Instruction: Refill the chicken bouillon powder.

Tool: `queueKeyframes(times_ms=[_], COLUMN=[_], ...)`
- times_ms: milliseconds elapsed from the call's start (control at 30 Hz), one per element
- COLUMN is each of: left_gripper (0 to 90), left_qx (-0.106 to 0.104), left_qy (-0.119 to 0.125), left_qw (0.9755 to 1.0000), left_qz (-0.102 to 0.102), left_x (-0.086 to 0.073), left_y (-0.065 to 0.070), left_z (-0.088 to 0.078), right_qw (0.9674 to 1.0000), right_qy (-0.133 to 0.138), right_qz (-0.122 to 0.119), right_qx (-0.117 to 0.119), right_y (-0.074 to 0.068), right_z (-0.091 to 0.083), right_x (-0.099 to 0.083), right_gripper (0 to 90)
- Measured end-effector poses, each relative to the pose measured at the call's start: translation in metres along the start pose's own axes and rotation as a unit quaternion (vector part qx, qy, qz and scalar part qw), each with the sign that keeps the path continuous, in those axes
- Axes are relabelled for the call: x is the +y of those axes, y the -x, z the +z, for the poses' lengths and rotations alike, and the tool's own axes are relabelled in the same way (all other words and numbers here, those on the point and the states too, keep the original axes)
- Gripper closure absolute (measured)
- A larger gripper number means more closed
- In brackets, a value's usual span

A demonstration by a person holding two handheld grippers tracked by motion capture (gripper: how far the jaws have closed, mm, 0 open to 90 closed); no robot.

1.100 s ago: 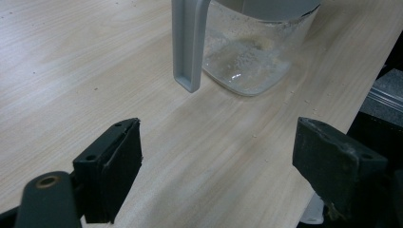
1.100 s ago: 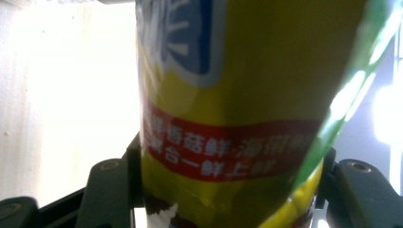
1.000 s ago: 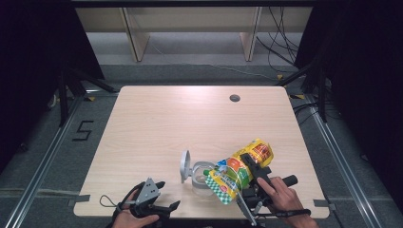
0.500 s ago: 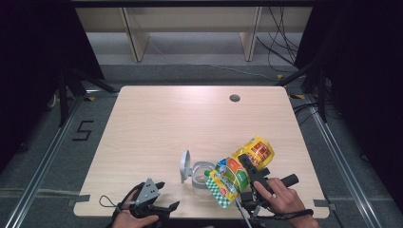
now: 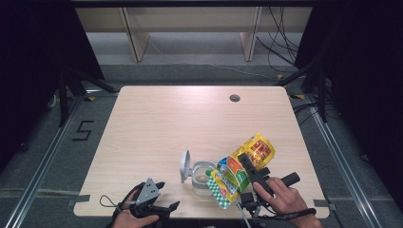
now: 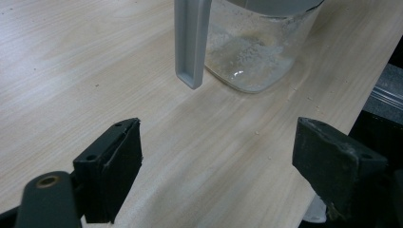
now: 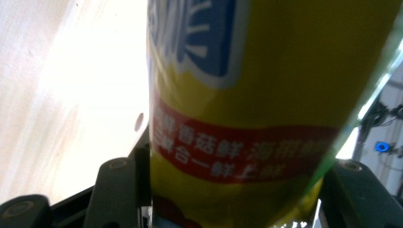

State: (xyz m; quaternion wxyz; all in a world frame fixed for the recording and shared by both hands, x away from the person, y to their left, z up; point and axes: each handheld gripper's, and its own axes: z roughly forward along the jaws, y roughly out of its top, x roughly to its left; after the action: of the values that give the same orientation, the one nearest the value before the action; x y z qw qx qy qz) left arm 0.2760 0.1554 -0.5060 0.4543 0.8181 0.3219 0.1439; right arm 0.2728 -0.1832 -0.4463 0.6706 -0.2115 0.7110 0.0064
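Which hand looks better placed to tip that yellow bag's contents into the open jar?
Right, probably: the right gripper already clamps the yellow bag tilted beside the jar; the left gripper sits open, empty.

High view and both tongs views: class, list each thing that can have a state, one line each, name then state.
Clear jar: upright on the table, lid open.
Grey lid: flipped up at the jar's side.
Yellow pouch: tilted, its checkered end lowest beside the jar's mouth.
Right tongs: shut on the yellow pouch.
Left tongs: open, nothing between them.
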Motion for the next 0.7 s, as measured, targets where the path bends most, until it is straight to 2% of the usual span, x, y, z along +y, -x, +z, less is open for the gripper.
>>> queueKeyframes(times_ms=[33,67,100,133,167,200,267,300,333,367,433,467,500,533,600,633,700], left_gripper=[16.6,16.6,16.6,16.6,16.6,16.6,16.6,16.6,16.6,16.6,16.6,16.6,16.6,16.5,16.6,16.5,16.5], left_qx=[0.002,0.003,0.004,-0.001,-0.001,0.002,-0.002,-0.002,-0.001,0.000,-0.001,0.000,-0.001,0.003,0.002,0.003,0.003], left_qy=[-0.007,-0.010,-0.013,-0.009,-0.009,-0.016,-0.002,-0.002,-0.002,-0.007,-0.002,-0.004,-0.011,-0.007,-0.008,-0.007,-0.007], left_qw=[0.9999,0.9999,0.9998,0.9997,0.9997,0.9993,0.9999,0.9999,0.9998,0.9998,0.9998,0.9998,0.9999,0.9999,0.9996,0.9997,0.9997], left_qz=[0.007,0.010,0.012,0.024,0.024,0.033,0.017,0.017,0.017,0.020,0.017,0.020,0.007,0.011,0.025,0.025,0.025], left_x=[0.0004,0.0008,0.0009,0.0008,0.0008,0.0013,0.0008,0.0008,0.0007,0.0009,0.0008,0.0009,0.0007,0.0004,0.0010,0.0012,0.0012], left_y=[-0.0014,-0.0016,-0.0008,-0.0019,-0.0019,-0.0030,-0.0011,-0.0011,-0.0011,-0.0016,-0.0015,-0.0020,-0.0005,-0.0004,-0.0021,-0.0023,-0.0023], left_z=[-0.0007,-0.0008,-0.0015,-0.0013,-0.0013,-0.0024,-0.0002,-0.0002,-0.0005,-0.0014,-0.0004,-0.0008,-0.0017,-0.0018,-0.0022,-0.0019,-0.0019], right_qw=[0.9993,0.9982,1.0000,0.9999,0.9999,0.9999,0.9998,0.9998,0.9976,0.9976,0.9981,0.9978,0.9979,0.9973,0.9979,0.9972,0.9978], right_qy=[0.016,0.027,-0.001,0.000,0.000,-0.001,0.001,0.001,0.026,0.026,0.020,0.019,0.016,0.021,0.018,0.024,0.021], right_qz=[-0.029,-0.049,-0.004,-0.011,-0.011,-0.013,-0.019,-0.019,-0.058,-0.058,-0.052,-0.059,-0.058,-0.066,-0.057,-0.067,-0.058], right_qx=[-0.018,-0.020,-0.001,-0.004,-0.004,-0.005,-0.006,-0.006,-0.026,-0.026,-0.027,-0.023,-0.023,-0.023,-0.025,-0.025,-0.023], right_y=[0.0052,0.0088,0.0009,0.0016,0.0016,0.0012,0.0024,0.0024,0.0096,0.0096,0.0091,0.0093,0.0082,0.0087,0.0073,0.0091,0.0085], right_z=[0.0013,0.0025,-0.0012,-0.0005,-0.0005,0.0000,-0.0004,-0.0004,0.0030,0.0030,0.0028,0.0036,0.0036,0.0047,0.0041,0.0044,0.0037], right_x=[0.0012,0.0018,0.0008,0.0010,0.0010,0.0010,0.0013,0.0013,0.0027,0.0027,0.0031,0.0035,0.0033,0.0031,0.0028,0.0032,0.0035], right_gripper=[45.3,45.3,45.3,45.3,45.3,45.3,45.3,45.3,45.4,45.4,45.4,45.9,46.6,47.0,47.2,47.3,47.3])
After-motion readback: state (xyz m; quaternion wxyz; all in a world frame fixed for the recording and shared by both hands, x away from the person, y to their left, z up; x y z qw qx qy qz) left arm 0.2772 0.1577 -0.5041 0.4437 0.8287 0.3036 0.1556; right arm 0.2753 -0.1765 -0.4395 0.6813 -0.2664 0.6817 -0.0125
